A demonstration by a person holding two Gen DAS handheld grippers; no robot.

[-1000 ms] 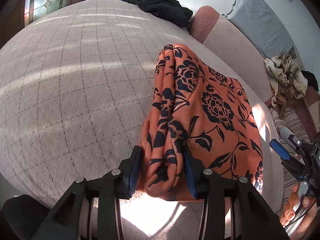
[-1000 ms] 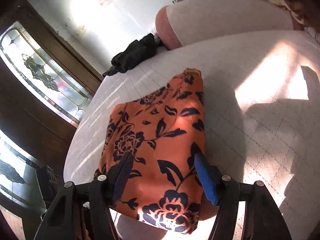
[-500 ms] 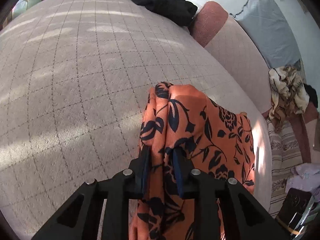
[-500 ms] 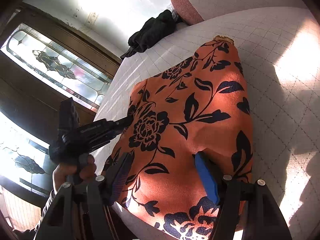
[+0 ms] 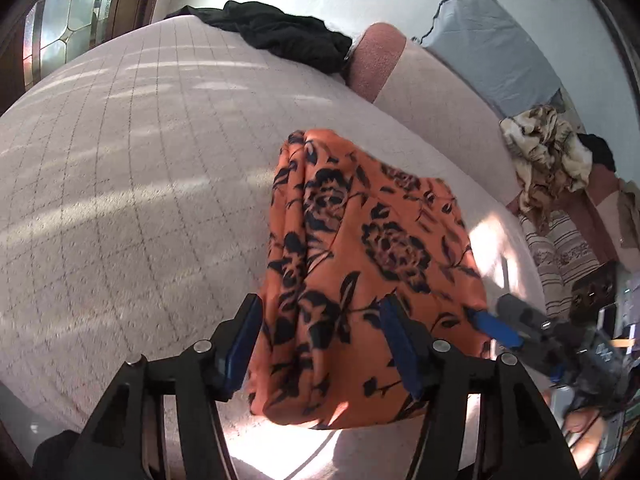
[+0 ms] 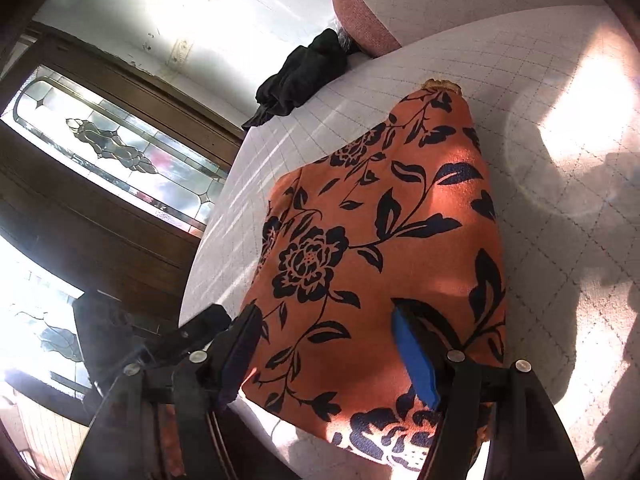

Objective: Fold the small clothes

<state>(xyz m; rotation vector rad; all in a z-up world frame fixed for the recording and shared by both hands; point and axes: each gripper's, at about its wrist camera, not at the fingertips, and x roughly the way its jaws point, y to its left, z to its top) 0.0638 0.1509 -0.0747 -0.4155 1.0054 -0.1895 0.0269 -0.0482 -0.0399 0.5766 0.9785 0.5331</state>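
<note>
An orange garment with a black flower print [image 5: 360,264] lies folded near the front edge of a pale quilted bed [image 5: 120,184]. My left gripper [image 5: 320,344] is open, its jaws wide apart on either side of the garment's near left end. My right gripper [image 6: 324,348] is open too, its jaws spread over the garment [image 6: 380,240] at its near right end, and it also shows in the left wrist view [image 5: 504,328]. Neither gripper pinches the cloth.
A black garment [image 5: 280,36] lies at the bed's far end by a pink bolster [image 5: 376,60]. A beige patterned cloth [image 5: 544,152] sits on furniture to the right. A dark wooden door with leaded glass [image 6: 112,148] stands left of the bed.
My left gripper was shut on the garment's folded edge half a second ago; now it has opened and let go, and the garment rests on the bed. My right gripper stayed open.
</note>
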